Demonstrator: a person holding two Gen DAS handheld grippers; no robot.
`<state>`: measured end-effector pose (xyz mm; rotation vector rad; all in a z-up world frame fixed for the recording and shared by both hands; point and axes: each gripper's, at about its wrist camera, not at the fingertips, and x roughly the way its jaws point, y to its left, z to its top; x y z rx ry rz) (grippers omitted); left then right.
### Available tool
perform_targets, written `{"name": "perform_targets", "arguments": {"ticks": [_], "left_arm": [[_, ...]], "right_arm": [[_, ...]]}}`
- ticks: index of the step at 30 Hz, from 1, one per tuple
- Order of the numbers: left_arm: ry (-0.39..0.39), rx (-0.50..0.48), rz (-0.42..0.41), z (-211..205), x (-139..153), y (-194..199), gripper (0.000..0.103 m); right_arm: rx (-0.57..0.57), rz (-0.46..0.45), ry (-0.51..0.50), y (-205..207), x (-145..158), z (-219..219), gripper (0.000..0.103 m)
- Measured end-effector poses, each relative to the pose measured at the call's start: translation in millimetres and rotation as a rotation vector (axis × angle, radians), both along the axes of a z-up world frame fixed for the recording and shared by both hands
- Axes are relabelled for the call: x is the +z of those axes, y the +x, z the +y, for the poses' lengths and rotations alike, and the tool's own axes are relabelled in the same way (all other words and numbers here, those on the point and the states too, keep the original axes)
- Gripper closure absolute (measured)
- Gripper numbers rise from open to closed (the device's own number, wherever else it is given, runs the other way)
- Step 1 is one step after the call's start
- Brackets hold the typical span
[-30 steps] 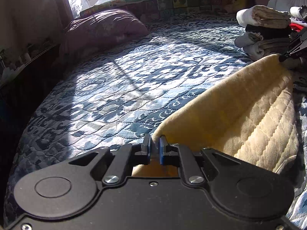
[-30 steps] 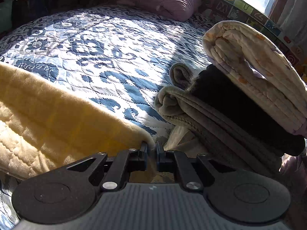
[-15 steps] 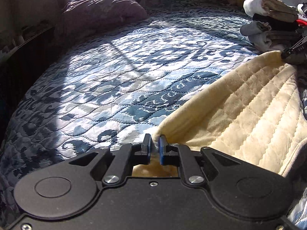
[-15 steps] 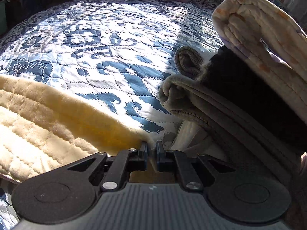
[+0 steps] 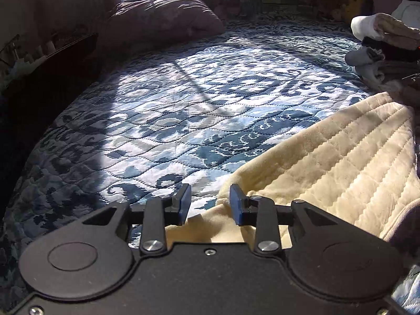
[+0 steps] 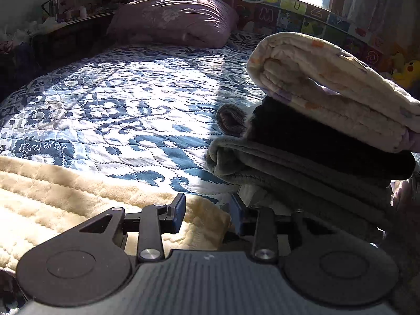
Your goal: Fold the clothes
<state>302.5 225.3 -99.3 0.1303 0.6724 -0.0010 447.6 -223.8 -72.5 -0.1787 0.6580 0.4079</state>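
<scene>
Left wrist view: showing left gripper with jaws gaping apart, gripping nothing, hovering over a corner of the cream quilted garment lying on the blue patterned bed. Cutting off the garment's right side at the frame edge. Right wrist view: showing right gripper likewise spread, empty, above the opposite corner, beside the folded stack, partly hiding its base.

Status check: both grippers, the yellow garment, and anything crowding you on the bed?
Left gripper open, right gripper open. Yellow quilted garment lying flat on the bedspread, corners unclamped. Folded stack close beside the right gripper.
</scene>
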Motion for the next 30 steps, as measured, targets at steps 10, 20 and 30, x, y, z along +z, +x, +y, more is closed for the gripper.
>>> {"name": "perform_targets", "arguments": {"ticks": [10,20,30], "left_arm": [[-0.078,0.063,-0.013,5.4,2.2,-67.1,0.072],[-0.352,0.202,-0.029,51.1,17.0,-102.1,0.071],[-0.314,-0.075,0.015,0.6,52.0,-18.6,0.067]], "right_arm": [[-0.059,0.158,0.076,-9.6,-57.3,10.6,0.065],[0.000,0.161,0.242,-91.3,-39.6,18.4,0.052],[0.141,0.123,0.348,-140.1,-37.0,81.4,0.053]]}}
